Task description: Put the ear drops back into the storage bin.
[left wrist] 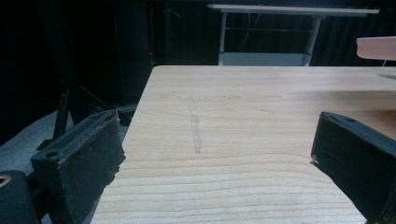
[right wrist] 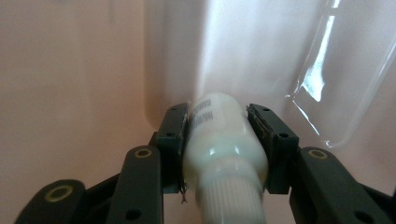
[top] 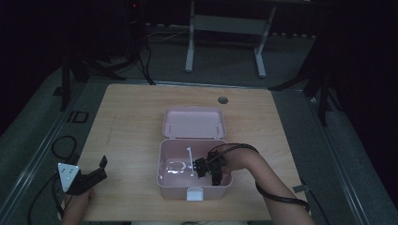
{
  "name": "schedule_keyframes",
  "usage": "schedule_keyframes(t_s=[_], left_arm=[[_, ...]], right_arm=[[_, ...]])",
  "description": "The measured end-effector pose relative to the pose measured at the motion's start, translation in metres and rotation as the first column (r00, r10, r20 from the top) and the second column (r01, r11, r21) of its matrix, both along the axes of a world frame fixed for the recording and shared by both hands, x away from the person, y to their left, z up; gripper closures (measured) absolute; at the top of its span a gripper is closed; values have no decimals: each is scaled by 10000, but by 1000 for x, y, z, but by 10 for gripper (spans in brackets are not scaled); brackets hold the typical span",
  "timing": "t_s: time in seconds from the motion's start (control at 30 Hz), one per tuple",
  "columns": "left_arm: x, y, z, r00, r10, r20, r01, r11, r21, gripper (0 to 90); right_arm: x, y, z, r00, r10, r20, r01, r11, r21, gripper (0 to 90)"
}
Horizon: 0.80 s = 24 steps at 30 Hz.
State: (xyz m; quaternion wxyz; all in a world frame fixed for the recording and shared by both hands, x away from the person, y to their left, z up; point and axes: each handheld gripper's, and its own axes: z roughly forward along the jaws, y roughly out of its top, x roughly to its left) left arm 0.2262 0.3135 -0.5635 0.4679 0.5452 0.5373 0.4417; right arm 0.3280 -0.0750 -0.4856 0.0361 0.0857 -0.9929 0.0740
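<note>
Lower centre of the high view: the right gripper (top: 206,169) reaches inside the open pink box (top: 162,161), whose lid (top: 193,123) lies flat behind it. Seen along its own jaws, the pads pinch a small white bottle (right wrist: 224,135) by the body, ribbed cap toward the camera, the bottle's base pointing at the box's pink wall with a clear plastic item (right wrist: 322,84) at the upper right. Placement appears to be the step in hand; it is best done by lowering until the bottle rests on the floor, then releasing without crushing the plastic. At lower left, the left gripper (top: 96,171) rests on the wooden table (left wrist: 243,107), fingers spread, holding nothing.
</note>
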Motion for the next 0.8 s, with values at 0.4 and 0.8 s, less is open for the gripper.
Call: schedule_keyframes(t_s=[0.4, 0.8], left_arm=[[0, 0, 0, 10000, 1, 6, -1, 10000, 11, 23], [0, 0, 0, 10000, 9, 4, -9, 10000, -6, 23]], right_arm=[[0, -2, 21, 9998, -157, 93, 153, 9991, 396, 552], [-3, -6, 64, 9987, -170, 488, 116, 9940, 1090, 462]])
